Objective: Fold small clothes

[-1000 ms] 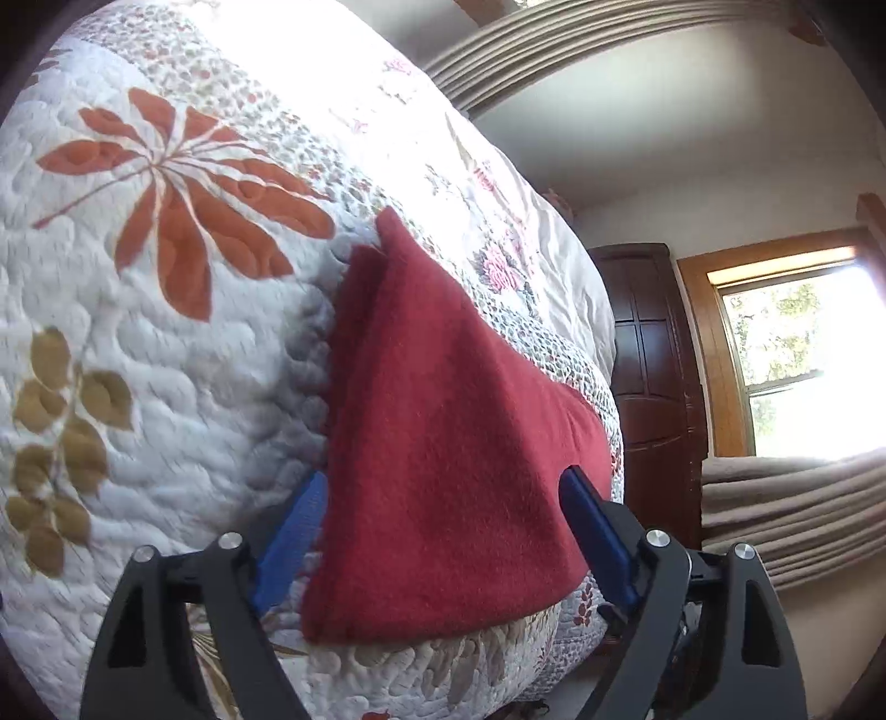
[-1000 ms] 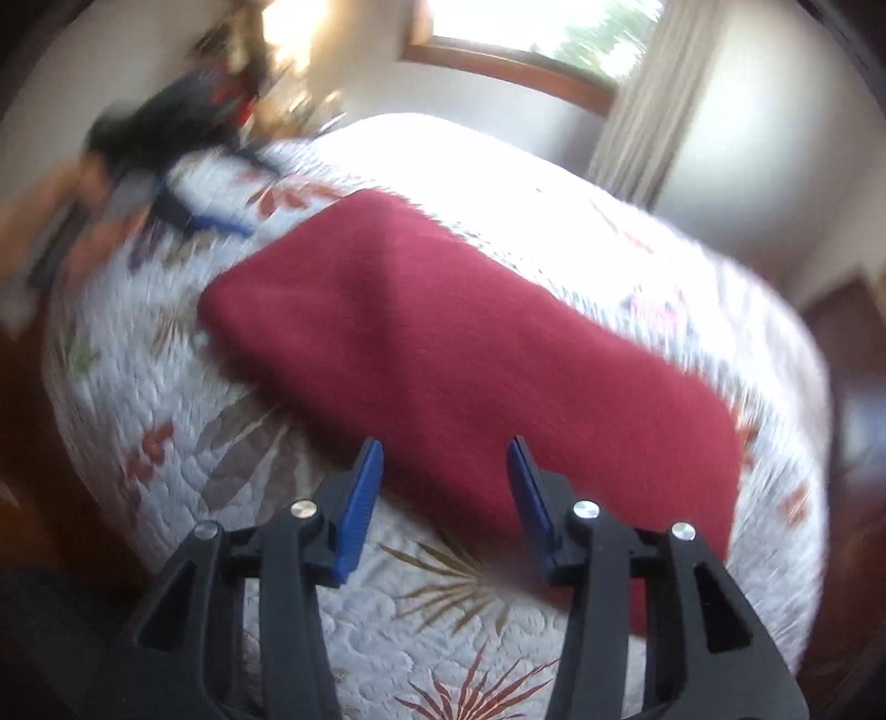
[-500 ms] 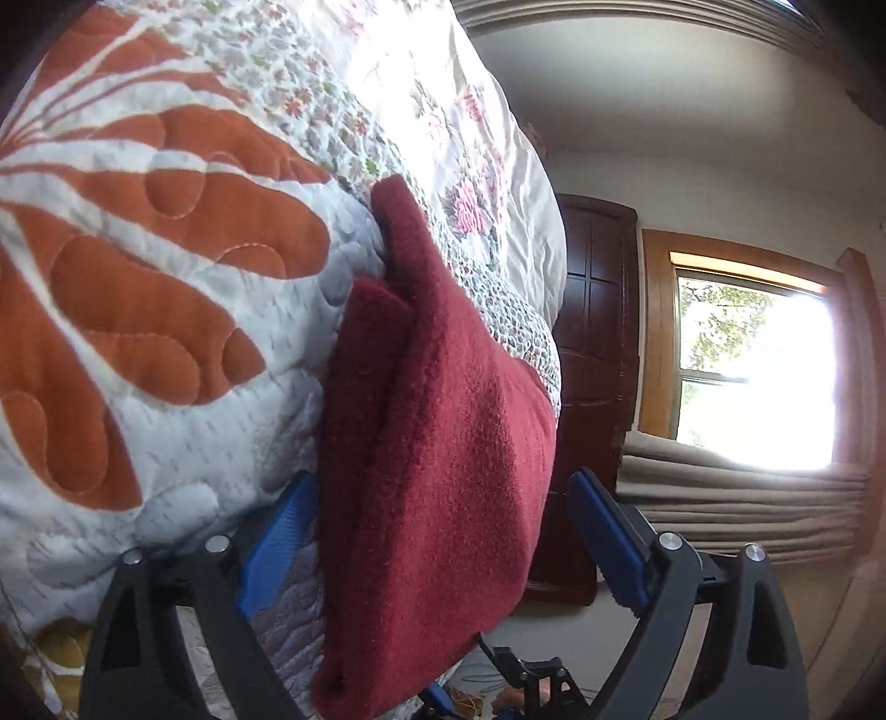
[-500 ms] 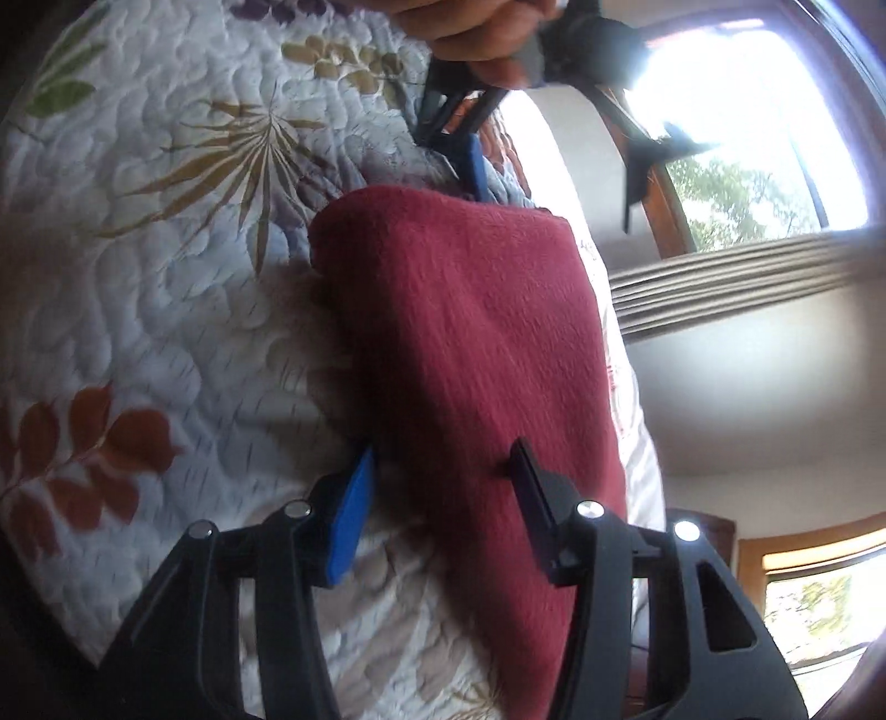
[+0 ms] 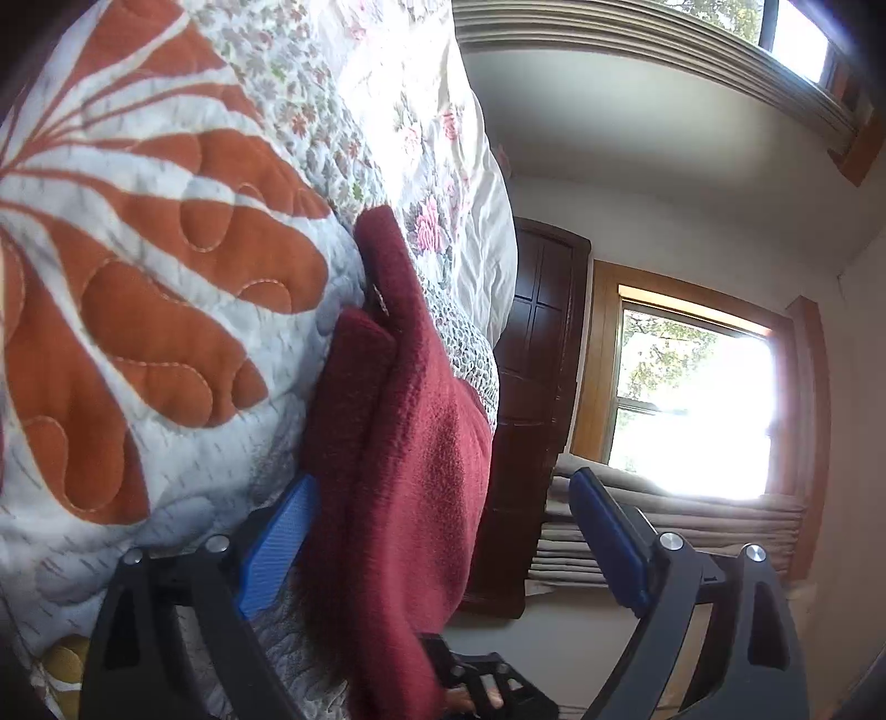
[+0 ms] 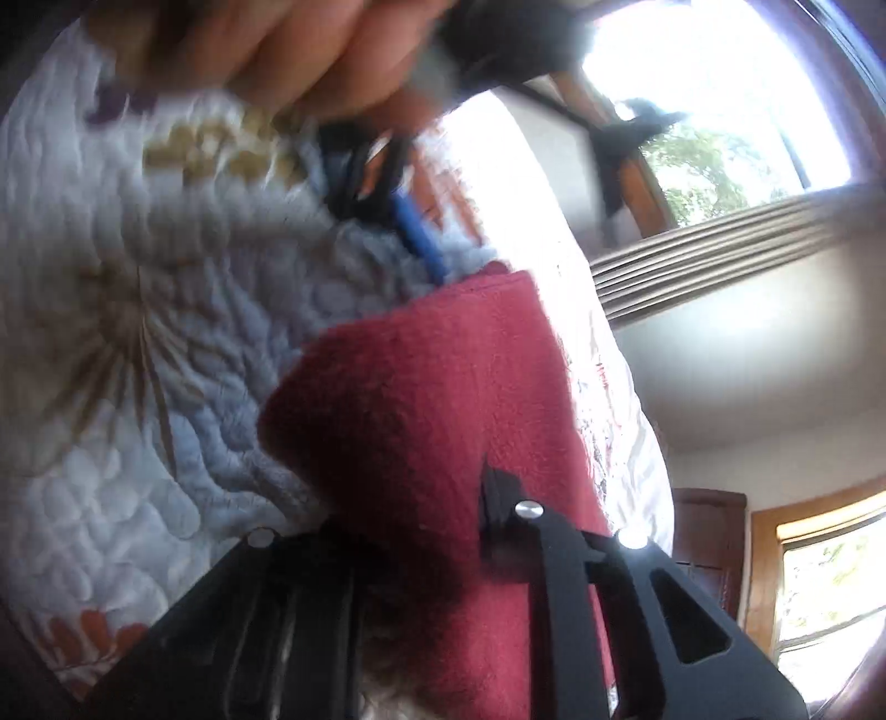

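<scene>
Cloth (image 5: 410, 471), a dark red fleecy piece, lies folded on the quilted bed (image 5: 166, 277), and both grippers have closed in on it over the last second. A second ago each camera stood back and saw the whole red panel flat on the quilt; now each is pressed up against 1 end of it.

Right gripper (image 6: 421, 520) has changed most. Half a second ago its blue pads stood apart on either side of the cloth edge; now the fabric fills the space between them and the pads are buried in it, so it looks clenched on the near edge, though the pads themselves are hidden. Left gripper (image 5: 443, 531) has hardly changed its spread: its jaws stand wide apart, 1 blue pad against the cloth's thick folded edge by the quilt, the other out in free air on the window side. It is released, holding nothing.

My reading is that 1 end is secured and the other is about to be pinched before the next fold.

Ahead of the left gripper the cloth shows 2 stacked layers with a rounded fold and a far corner poking up. Beyond the right gripper the far edge ends just short of the other gripper's blue pad and the hand (image 6: 310, 50) holding it. Bare quilt lies open on the bed side of both grippers; on the other side the bed falls away toward the dark door (image 5: 531, 399).
</scene>
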